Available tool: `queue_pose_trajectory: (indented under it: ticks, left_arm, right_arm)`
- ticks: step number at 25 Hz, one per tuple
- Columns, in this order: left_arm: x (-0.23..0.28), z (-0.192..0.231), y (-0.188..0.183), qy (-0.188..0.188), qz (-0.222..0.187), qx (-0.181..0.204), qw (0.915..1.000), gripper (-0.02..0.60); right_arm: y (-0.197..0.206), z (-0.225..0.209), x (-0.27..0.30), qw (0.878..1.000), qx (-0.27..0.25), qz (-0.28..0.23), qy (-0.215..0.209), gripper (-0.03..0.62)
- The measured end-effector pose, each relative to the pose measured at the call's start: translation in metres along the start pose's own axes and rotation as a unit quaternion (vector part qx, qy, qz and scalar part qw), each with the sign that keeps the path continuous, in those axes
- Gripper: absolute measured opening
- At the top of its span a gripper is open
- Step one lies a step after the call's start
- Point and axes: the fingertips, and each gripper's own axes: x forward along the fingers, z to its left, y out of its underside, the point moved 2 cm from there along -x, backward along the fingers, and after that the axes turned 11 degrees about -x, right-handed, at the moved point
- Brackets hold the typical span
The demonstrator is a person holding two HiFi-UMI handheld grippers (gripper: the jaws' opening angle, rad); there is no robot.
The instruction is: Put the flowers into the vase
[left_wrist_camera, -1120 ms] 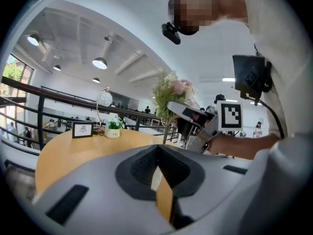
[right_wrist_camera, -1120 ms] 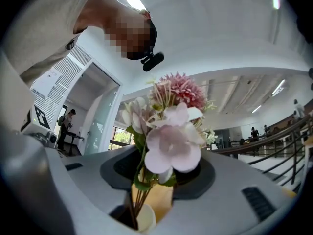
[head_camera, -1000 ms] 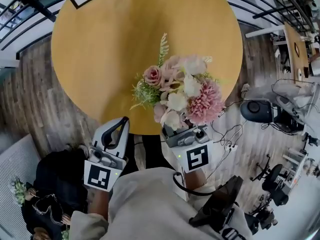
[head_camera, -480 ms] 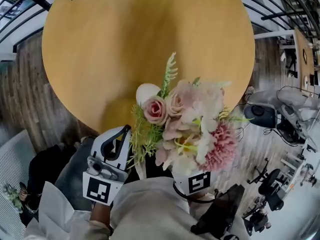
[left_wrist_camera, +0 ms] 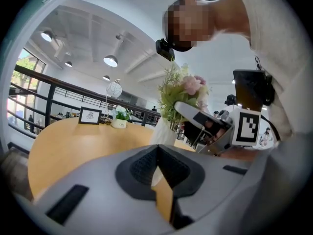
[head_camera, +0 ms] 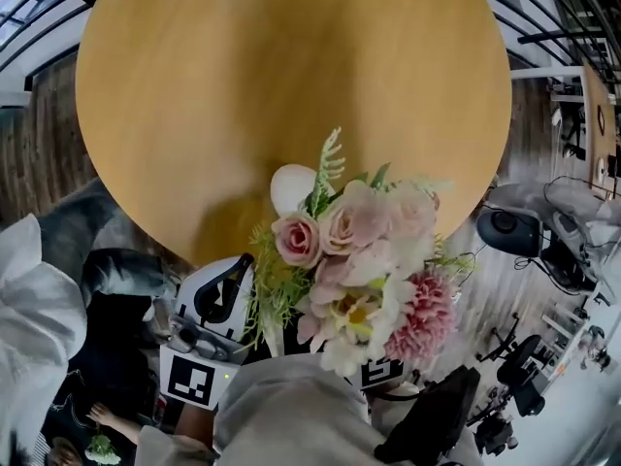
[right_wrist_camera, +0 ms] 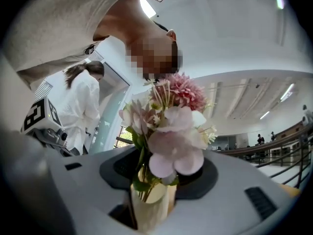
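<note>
At the flowers' 8 o'clock, the pale grey left gripper [head_camera: 238, 265] is hovering, jaws together on nothing. The white egg-shaped vase [head_camera: 291, 186] is standing near the round tan wooden table's [head_camera: 243, 76] near edge. At its 5 o'clock, the bouquet of pink and cream flowers [head_camera: 361, 278] is riding upright, stems clamped in the right gripper [right_wrist_camera: 151, 202]. Carrying is seemingly under way; next, the stem ends are needing centring over the vase's mouth, then lowering

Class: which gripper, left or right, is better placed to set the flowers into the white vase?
Right. The right gripper is shut on the stems of the flowers, and the blooms are close beside the vase. The left gripper is shut and empty, with nothing to place.
</note>
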Motion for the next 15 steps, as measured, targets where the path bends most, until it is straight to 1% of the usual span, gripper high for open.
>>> queue_pose_trajectory:
  ticks: [3, 7, 9, 12, 15]
  left_arm:
    - [-0.003, 0.001, 0.000, -0.005, -0.003, 0.000, 1.0000, 0.008]
    - [-0.008, -0.003, 0.008, -0.006, -0.009, -0.004, 0.9999, 0.008]
    - [-0.012, 0.001, 0.010, -0.006, -0.010, -0.005, 0.9999, 0.008]
    - [-0.018, 0.012, 0.016, -0.005, -0.016, -0.008, 0.9998, 0.008]
    - [-0.021, 0.017, 0.019, -0.005, -0.018, -0.009, 0.9998, 0.008]
  right_arm:
    - [0.000, -0.001, 0.001, 1.000, 0.003, -0.001, 0.005, 0.196]
    - [0.002, 0.000, 0.001, 1.000, 0.007, 0.002, 0.006, 0.218]
    - [0.006, 0.004, 0.000, 1.000, 0.010, 0.010, 0.002, 0.247]
    - [0.018, 0.017, -0.002, 0.999, 0.020, 0.028, -0.008, 0.262]
    - [0.022, 0.019, 0.001, 0.999, 0.019, 0.035, 0.001, 0.284]
